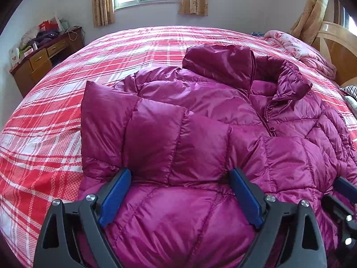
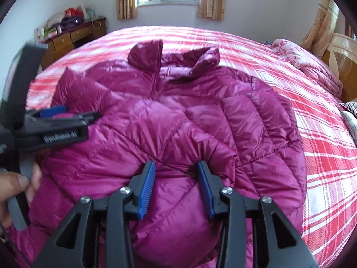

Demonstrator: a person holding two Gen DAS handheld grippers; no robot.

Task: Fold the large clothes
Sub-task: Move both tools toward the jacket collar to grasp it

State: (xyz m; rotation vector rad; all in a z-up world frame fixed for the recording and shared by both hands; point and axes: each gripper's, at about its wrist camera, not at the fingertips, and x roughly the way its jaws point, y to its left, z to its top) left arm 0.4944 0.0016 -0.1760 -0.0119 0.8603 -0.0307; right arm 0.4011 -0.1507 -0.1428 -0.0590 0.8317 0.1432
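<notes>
Slippage threatens: right tool (image 2: 175,188) pinches a puffy fold of the slick jacket (image 2: 169,120), left tool (image 1: 180,196) gapes wide, holding nothing.

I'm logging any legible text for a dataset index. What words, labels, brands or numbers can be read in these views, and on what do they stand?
White raised lettering on the side of the left gripper, seen in the right wrist view: upside down and blurred, not readable.
Packages on the wooden desk by the wall: too small to read.
The purple down jacket, the plaid bedspread and the right gripper: no text visible.
</notes>
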